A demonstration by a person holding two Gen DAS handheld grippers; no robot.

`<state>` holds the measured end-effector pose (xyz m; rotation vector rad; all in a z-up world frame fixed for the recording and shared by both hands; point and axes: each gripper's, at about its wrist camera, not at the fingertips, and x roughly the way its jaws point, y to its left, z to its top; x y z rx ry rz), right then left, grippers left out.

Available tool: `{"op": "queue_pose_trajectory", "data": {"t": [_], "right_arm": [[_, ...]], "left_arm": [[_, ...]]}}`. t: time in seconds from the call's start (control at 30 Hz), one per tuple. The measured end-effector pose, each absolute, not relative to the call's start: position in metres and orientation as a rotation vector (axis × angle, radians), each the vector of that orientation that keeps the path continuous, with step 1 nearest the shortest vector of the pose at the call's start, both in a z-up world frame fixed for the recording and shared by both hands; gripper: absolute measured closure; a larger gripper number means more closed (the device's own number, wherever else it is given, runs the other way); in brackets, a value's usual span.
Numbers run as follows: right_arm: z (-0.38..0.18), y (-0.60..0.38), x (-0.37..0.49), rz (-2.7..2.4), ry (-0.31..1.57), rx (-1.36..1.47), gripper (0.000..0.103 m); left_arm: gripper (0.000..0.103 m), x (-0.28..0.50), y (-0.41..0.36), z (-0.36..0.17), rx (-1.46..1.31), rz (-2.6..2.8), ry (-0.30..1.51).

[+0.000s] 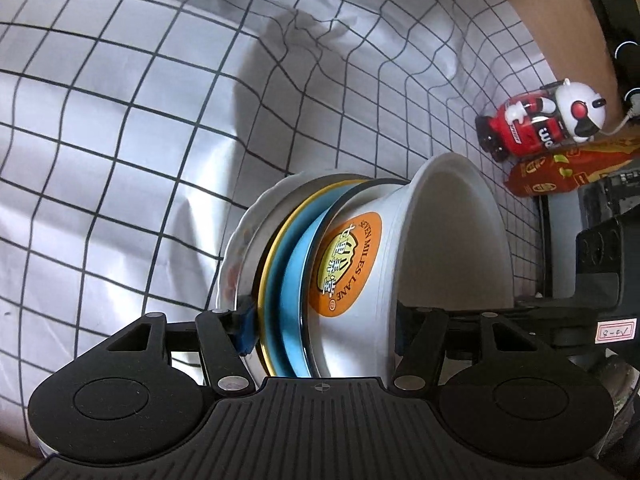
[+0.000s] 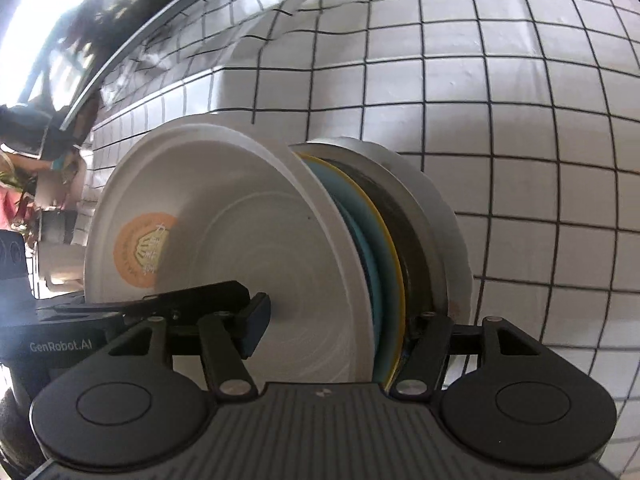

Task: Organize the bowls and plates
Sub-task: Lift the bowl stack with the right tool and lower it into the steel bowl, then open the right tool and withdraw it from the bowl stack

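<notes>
A nested stack of dishes sits between both grippers, above a white cloth (image 1: 120,128) ruled with a thin black grid, creased and softly shadowed. On top is a matte white plastic bowl (image 1: 440,240) with a round orange label on its wall; under it come a dark-rimmed dish, a glossy blue plate (image 1: 294,264) with a yellow edge, a dull metal dish and a scalloped white plate (image 1: 240,236) with a faint floral print.

The left gripper (image 1: 324,332) straddles the whole stack — its blue-padded finger lies against the metal dish, the other finger reaches inside the bowl; whether the pads actually press cannot be told. The right gripper (image 2: 332,328) spans the stack from the other side: one blue pad (image 2: 256,324) stands inside the bowl, apparently clear of its ribbed floor, while the far finger is buried behind the plate edges, so its grip is unclear too.

At the right edge of the left view a red-and-white bottle (image 1: 536,128) and a red snack packet (image 1: 560,176) lie on the cloth, partly cut off. The bottoms of the stack are hidden by the gripper bodies.
</notes>
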<state>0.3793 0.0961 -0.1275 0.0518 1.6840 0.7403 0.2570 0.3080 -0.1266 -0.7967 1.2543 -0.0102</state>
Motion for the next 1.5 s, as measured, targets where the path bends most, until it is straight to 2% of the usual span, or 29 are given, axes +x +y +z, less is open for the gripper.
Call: {"op": "queue_pose_trajectory", "data": {"t": [0.17,0.5,0.77,0.87,1.1,1.2,1.23,1.33,1.5], "right_arm": [[-0.108,0.092,0.377,0.707,1.647,-0.030,0.044],[-0.065,0.082,0.374,0.757,1.510,-0.067,0.042],[-0.053,0.084,0.368,0.748,1.457,-0.070,0.042],[-0.048,0.089,0.366,0.784,1.432,-0.051,0.039],[-0.028,0.084,0.359,0.766,1.299,-0.110,0.039],[-0.027,0.075,0.358,0.767,1.304,-0.099,0.039],[-0.029,0.073,0.357,0.765,1.312,-0.088,0.040],[-0.032,0.073,0.353,0.780,1.338,-0.063,0.054],[-0.025,0.080,0.345,0.788,1.285,-0.087,0.055]], "left_arm": [[0.049,0.253,0.314,-0.131,-0.811,-0.022,1.244],[0.049,0.240,0.325,-0.110,-0.821,-0.004,1.167],[0.049,0.233,0.329,-0.075,-0.834,-0.051,1.073],[0.049,0.235,0.324,-0.072,-0.823,-0.040,1.071],[0.051,0.226,0.323,-0.061,-0.782,0.020,1.047],[0.051,0.220,0.325,-0.057,-0.771,0.038,1.038],[0.052,0.218,0.327,-0.056,-0.790,0.033,1.032],[0.055,0.217,0.328,-0.056,-0.823,0.020,1.032],[0.055,0.219,0.326,-0.061,-0.810,0.054,1.063]]}}
